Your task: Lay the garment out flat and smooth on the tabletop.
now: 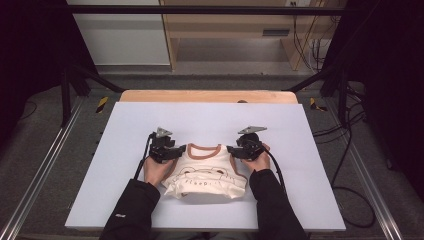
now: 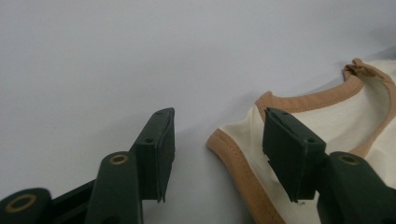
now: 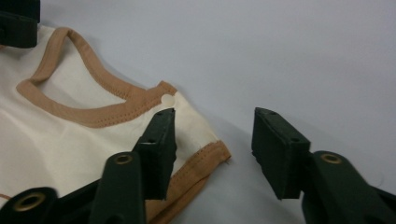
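A small cream shirt (image 1: 205, 172) with tan trim and a bear print lies folded on the pale sheet (image 1: 150, 125), neck away from the person. My left gripper (image 1: 181, 150) is at its left shoulder and my right gripper (image 1: 231, 150) at its right shoulder. In the left gripper view the jaws (image 2: 217, 149) stand open, one over the shirt's (image 2: 355, 121) tan shoulder edge and the other over bare sheet. In the right gripper view the jaws (image 3: 212, 144) are open too, one above the shoulder corner of the shirt (image 3: 70, 144). Neither pair presses the cloth.
The sheet covers a wooden table whose far edge (image 1: 207, 96) shows beyond it. Black frame bars (image 1: 90, 75) and cables (image 1: 350, 165) flank the table. A cable trails from each gripper along the person's dark sleeves (image 1: 132, 210).
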`<state>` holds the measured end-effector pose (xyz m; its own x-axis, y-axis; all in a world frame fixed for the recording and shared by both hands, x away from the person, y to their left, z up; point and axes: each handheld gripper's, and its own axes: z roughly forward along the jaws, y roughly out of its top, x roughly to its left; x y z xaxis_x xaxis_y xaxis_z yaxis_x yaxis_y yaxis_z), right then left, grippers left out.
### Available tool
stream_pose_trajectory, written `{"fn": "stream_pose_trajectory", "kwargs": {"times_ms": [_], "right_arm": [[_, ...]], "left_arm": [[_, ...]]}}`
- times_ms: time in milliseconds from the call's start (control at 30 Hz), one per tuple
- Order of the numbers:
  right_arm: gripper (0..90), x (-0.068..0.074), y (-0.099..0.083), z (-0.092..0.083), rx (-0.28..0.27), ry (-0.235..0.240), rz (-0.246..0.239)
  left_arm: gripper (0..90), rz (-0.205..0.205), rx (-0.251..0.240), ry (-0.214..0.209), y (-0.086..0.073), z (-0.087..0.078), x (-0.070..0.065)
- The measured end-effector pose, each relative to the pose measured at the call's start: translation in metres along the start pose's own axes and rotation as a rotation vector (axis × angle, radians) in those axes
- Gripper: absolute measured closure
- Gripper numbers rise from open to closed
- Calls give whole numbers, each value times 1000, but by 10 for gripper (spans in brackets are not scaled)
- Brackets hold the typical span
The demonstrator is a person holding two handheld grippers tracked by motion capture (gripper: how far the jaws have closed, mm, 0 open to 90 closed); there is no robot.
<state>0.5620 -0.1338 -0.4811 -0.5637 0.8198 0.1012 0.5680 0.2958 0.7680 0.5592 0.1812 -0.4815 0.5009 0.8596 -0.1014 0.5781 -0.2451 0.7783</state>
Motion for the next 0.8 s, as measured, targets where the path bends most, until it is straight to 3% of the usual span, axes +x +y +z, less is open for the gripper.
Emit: {"fn": "stream_pose_trajectory", "kwargs": {"times_ms": [133, 167, 200, 233, 333, 433, 500, 533, 567, 600, 633, 800], "right_arm": [[573, 0, -3, 4, 41, 2, -1], [665, 1, -3, 3, 47, 14, -4], [665, 1, -3, 3, 47, 14, -4], [734, 4, -3, 3, 58, 14, -19], [847, 9, -3, 2, 73, 8, -42], [865, 10, -2, -1, 59, 13, -41], [872, 9, 3, -12, 7, 14, -38], [872, 9, 3, -12, 7, 14, -38], [873, 7, 8, -20, -38, 20, -26], [873, 7, 8, -20, -38, 20, -26], [873, 6, 14, -28, -76, 20, -24], [873, 5, 30, -38, -133, 9, -28]], "left_arm": [[539, -3, 12, -3, -1, 3, 0], [640, -6, 17, -18, -1, 2, 0], [640, -6, 22, -29, -1, 2, -1], [731, 5, 31, -22, -1, 2, -3], [837, 26, 40, -19, -1, 0, -6], [855, 27, 44, -15, 0, -2, -7], [860, 24, 9, -17, 3, -9, -6], [861, 24, 9, -17, 3, -9, -6], [861, 13, -28, -20, 8, -15, -6], [861, 13, -28, -20, 8, -15, -6], [861, 6, -66, -23, 15, -22, -6], [861, 13, -128, -10, 37, -33, -7]]}}
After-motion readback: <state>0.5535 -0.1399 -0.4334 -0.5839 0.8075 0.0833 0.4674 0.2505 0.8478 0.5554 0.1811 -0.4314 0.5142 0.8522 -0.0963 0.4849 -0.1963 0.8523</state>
